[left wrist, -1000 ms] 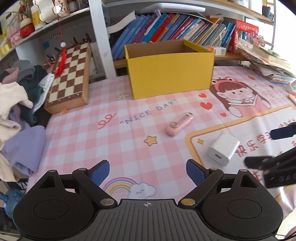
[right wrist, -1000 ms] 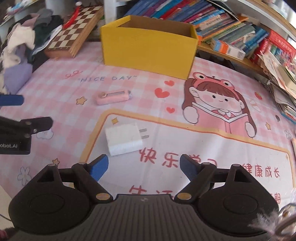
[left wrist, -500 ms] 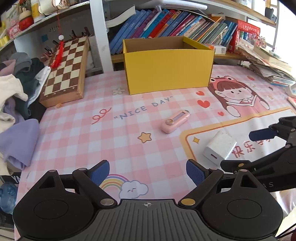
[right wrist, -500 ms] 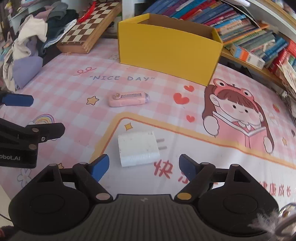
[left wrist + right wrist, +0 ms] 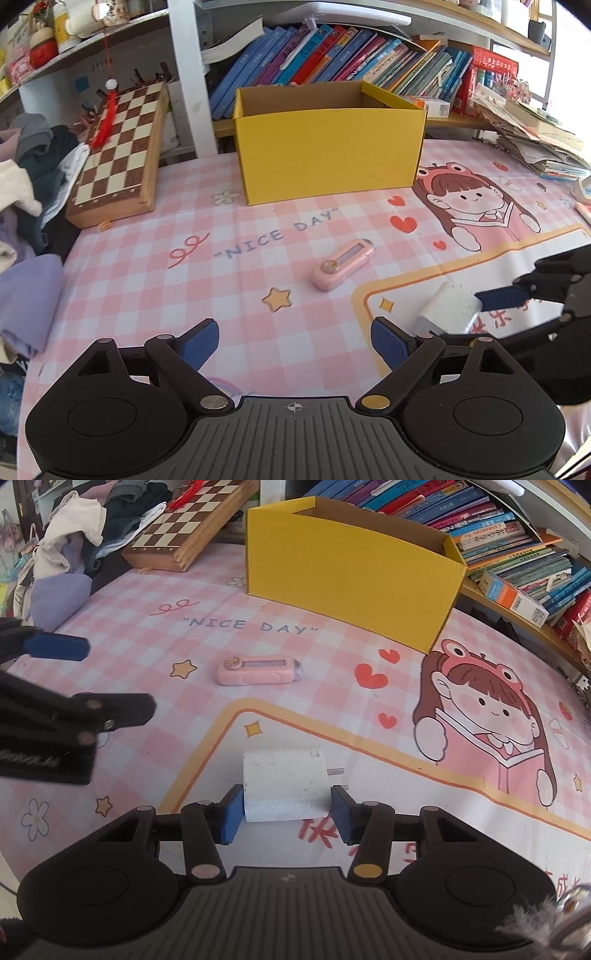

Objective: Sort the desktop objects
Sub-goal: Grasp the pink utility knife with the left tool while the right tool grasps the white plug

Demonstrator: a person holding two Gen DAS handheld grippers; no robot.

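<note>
Charger block, white with two metal prongs pointing right, lies on the tabletop inside the orange-bordered panel of the pink checked mat. The right gripper straddles its near end, the blue pads of its fingers set on either side; the left pad looks to be touching the block, the right one just beside it, so whether the grip has closed cannot be told. The left wrist view shows the same block from the side, with one blue pad of the right gripper over its far edge, and the prongs hidden.

A pink utility knife lies flat farther out, between the charger and the words "NICE DAY", well apart from both tools. The left gripper hovers over the mat with its fingers spread wide and nothing between them; the right wrist view shows it low at the left edge.

A yellow cardboard box stands open-topped at the back of the mat, with bare mat between it and the knife. Only the left wrist view shows into it, revealing plain brown inner walls. A chessboard case leans at the back left beside a heap of clothes, and rows of books fill the shelf behind the box.
</note>
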